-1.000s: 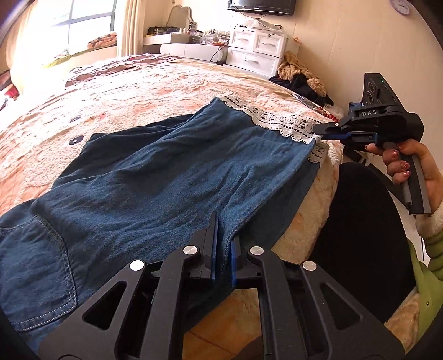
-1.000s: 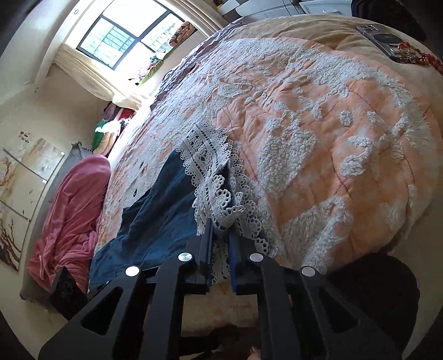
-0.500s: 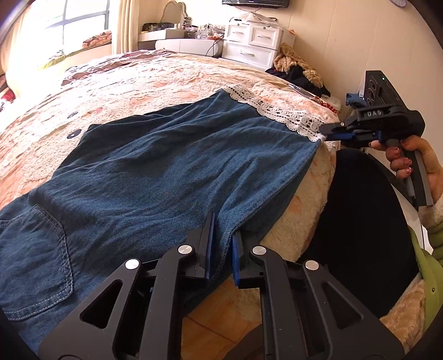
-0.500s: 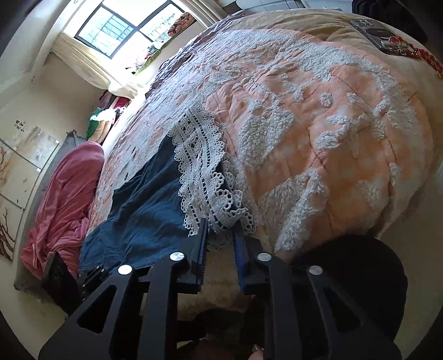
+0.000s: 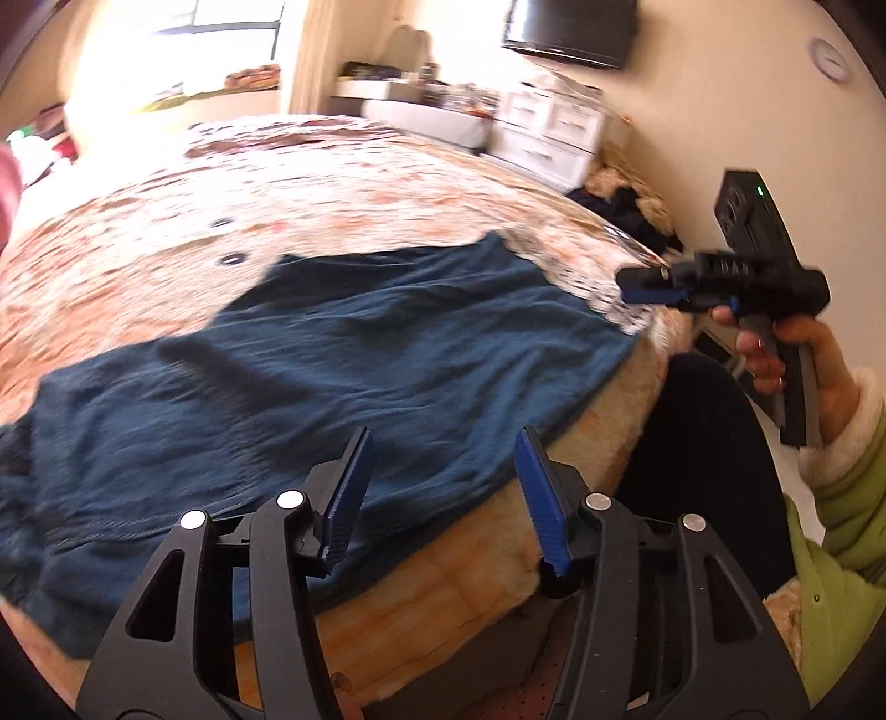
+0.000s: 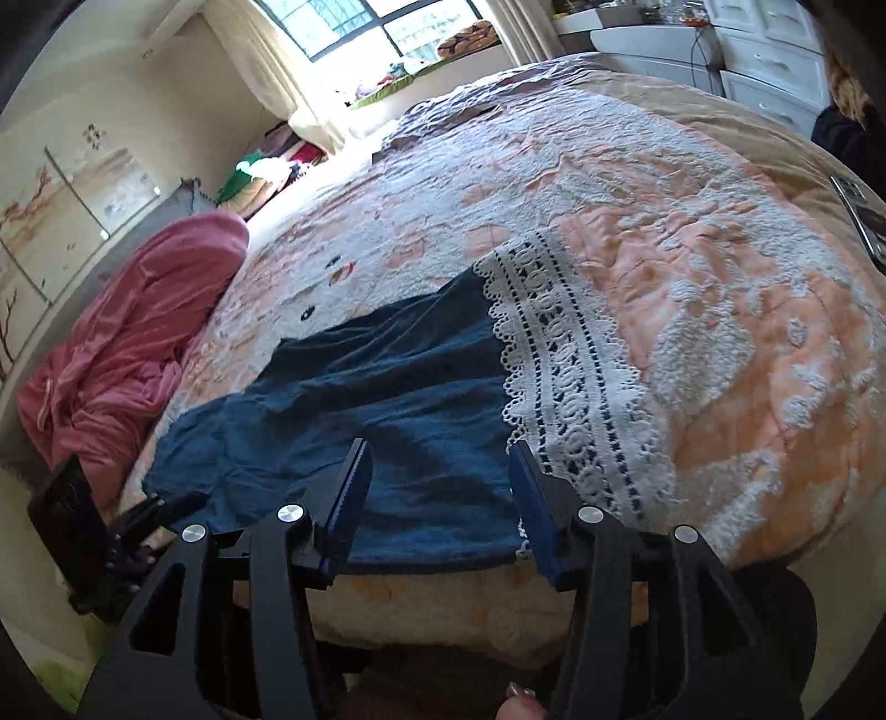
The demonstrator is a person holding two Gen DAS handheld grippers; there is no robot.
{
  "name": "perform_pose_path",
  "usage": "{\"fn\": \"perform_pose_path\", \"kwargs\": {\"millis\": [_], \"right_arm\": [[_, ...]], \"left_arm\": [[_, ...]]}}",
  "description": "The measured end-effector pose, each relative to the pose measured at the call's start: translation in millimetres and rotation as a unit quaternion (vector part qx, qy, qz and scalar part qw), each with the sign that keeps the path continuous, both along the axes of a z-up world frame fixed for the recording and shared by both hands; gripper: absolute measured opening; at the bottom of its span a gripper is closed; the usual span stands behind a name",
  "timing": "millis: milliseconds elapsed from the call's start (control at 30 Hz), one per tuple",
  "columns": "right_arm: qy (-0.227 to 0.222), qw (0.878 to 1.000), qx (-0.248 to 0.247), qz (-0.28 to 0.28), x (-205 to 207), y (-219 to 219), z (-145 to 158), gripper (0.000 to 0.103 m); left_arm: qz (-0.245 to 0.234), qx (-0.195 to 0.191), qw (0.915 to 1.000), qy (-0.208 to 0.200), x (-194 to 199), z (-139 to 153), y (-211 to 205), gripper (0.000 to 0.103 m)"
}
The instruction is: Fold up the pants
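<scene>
Dark blue denim pants with a white lace hem (image 5: 343, 354) lie spread flat on the peach-and-white quilted bedspread (image 5: 266, 183), waist end left, hem end right, near edge along the near side of the bed.

Left wrist view only: the right gripper (image 5: 645, 289) seen from the side, held in a hand (image 5: 797, 354) with a green sleeve and fleecy cuff, hovering by the lace hem at the bed's right corner; also a wall TV (image 5: 570, 25) and white drawers (image 5: 554, 135) at far right. View is motion-blurred.

Right wrist view only: lace hem (image 6: 576, 399) in sharp detail w/ dark blue showing through the openwork, a crumpled pink blanket (image 6: 133, 343) at far left, and a window (image 6: 376, 22) beyond.

Left gripper (image 5: 443, 487): fingers spread, having just been opening — nothing pinched; the pants' near edge lies just beyond and below the blue pads.

Right gripper (image 6: 440, 493): likewise spread, just been opening — nothing between the pads; the hem corner lies just ahead, lace beside the right pad. Cloth rests on the bed, free of both tools.
</scene>
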State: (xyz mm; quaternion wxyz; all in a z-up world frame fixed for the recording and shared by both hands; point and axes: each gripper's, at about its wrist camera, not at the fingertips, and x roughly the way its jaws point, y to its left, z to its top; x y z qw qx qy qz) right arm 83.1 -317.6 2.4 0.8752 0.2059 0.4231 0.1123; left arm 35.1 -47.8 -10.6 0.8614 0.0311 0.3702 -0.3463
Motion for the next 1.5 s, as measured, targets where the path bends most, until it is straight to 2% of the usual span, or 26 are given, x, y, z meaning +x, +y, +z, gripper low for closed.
{"fn": "perform_pose_path", "kwargs": {"millis": [100, 200, 267, 367, 400, 433, 500, 567, 633, 700, 767, 800, 867, 933, 1033, 1100, 1200, 1267, 1300, 1400, 1467, 1500], "right_arm": [[0.039, 0.999, -0.003, 0.002, 5.8, 2.1, -19.8, 0.05], [0.053, 0.998, 0.035, -0.004, -0.3, -9.3, -33.8, 0.05], [0.051, 0.998, 0.042, -0.001, -4.6, -12.4, -37.0, 0.049], [0.04, 0.999, 0.027, 0.008, -7.2, -9.5, -35.1, 0.05], [0.036, 0.999, 0.022, 0.012, -8.4, -8.2, -32.6, 0.051], [0.031, 0.999, 0.02, 0.013, -9.9, -7.3, -29.2, 0.056], [0.007, 0.999, 0.028, 0.017, -11.4, -6.1, -17.2, 0.061], [-0.022, 1.0, 0.014, 0.013, -8.5, -6.8, 0.3, 0.062], [-0.05, 0.999, -0.009, 0.011, 0.2, -9.3, 16.2, 0.068], [-0.06, 0.997, -0.042, -0.003, 17.4, -14.9, 28.0, 0.069], [-0.065, 0.996, -0.066, 0.0, 42.5, -19.5, 37.5, 0.07], [-0.06, 0.995, -0.076, 0.005, 57.6, -22.2, 40.2, 0.074], [-0.046, 0.994, -0.094, 0.012, 91.6, -27.7, 42.8, 0.074], [-0.027, 0.995, -0.088, 0.025, 122.2, -34.9, 40.0, 0.075], [-0.007, 0.998, -0.061, 0.033, 154.2, -46.5, 27.9, 0.075], [-0.008, 0.998, -0.059, 0.029, 155.7, -49.9, 18.7, 0.075], [-0.02, 0.998, -0.024, 0.047, 143.8, -57.4, 2.3, 0.075], [-0.01, 0.998, -0.019, 0.053, 139.3, -63.6, -6.2, 0.075], [-0.009, 0.999, -0.02, 0.048, 137.2, -67.6, -8.5, 0.075], [-0.001, 0.999, -0.014, 0.046, 136.7, -75.7, -15.3, 0.075], [0.003, 0.999, -0.011, 0.051, 137.6, -75.7, -17.9, 0.075], [0.006, 0.998, -0.006, 0.056, 138.9, -74.3, -18.9, 0.075]], "left_arm": [[0.058, 0.02, 0.9978, 0.023, 10.4, -8.4, 19.6, 0.052], [0.101, 0.023, 0.9936, 0.045, 22.8, -17.3, 36.2, 0.054], [0.107, -0.012, 0.9923, 0.062, 30.8, -21.8, 46.5, 0.054], [0.102, -0.013, 0.9932, 0.054, 29.3, -19.0, 45.6, 0.058], [0.1, -0.014, 0.9935, 0.053, 27.7, -15.8, 44.0, 0.063], [0.092, -0.022, 0.9942, 0.052, 25.9, -10.3, 43.4, 0.068], [0.081, -0.043, 0.995, 0.041, 24.8, 3.7, 41.3, 0.069], [0.076, -0.044, 0.9959, 0.023, 30.3, 19.6, 36.8, 0.071], [0.081, -0.021, 0.9965, 0.003, 43.7, 33.2, 24.2, 0.074], [0.081, -0.001, 0.9967, -0.001, 62.0, 41.1, 9.9, 0.075], [0.082, 0.014, 0.9965, 0.01, 87.4, 44.3, -5.1, 0.078], [0.083, 0.026, 0.9961, 0.016, 99.7, 43.6, -12.3, 0.079], [0.091, 0.06, 0.9936, 0.029, 127.8, 35.6, -28.4, 0.079], [0.098, 0.095, 0.9898, 0.042, 151.6, 23.8, -39.0, 0.079], [0.088, 0.099, 0.9889, 0.068, 177.6, 8.7, -42.1, 0.079], [0.079, 0.109, 0.9875, 0.083, 189.4, -2.0, -43.1, 0.079], [0.055, 0.134, 0.9869, 0.072, 194.5, -11.4, -47.9, 0.079], [0.044, 0.134, 0.9872, 0.074, 199.5, -16.3, -50.2, 0.079], [0.042, 0.133, 0.9872, 0.078, 203.0, -18.7, -52.0, 0.078], [0.033, 0.103, 0.9885, 0.106, 211.8, -27.3, -52.8, 0.059], [0.035, 0.088, 0.9885, 0.118, 216.4, -30.0, -51.3, 0.052], [0.035, 0.075, 0.9887, 0.125, 218.4, -29.3, -49.1, 0.037]]}}
